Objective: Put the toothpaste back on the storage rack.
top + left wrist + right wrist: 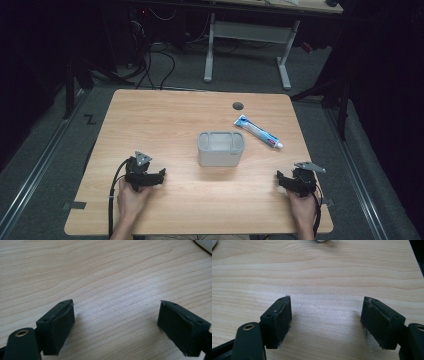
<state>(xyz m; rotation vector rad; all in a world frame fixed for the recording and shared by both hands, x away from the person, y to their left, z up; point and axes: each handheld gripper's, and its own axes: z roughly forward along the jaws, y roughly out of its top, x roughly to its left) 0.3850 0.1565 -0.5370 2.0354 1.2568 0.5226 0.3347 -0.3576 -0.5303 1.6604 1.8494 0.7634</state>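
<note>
A grey rectangular container (221,148) stands in the middle of the wooden table (165,115). A blue and white toothpaste tube (258,132) lies flat just behind it to the right. My left gripper (159,176) rests near the front left of the table, open, with bare wood between its jaws (116,315). Near the front right edge sits my right gripper (281,178), also open, nothing between its pads (325,312). A corner of the container (203,244) shows at the top right of the left gripper view.
A dark round hole (238,105) lies in the table top near the back edge. Beyond the table stands a white-legged desk (247,35) with cables on the floor. Open wood surrounds both grippers.
</note>
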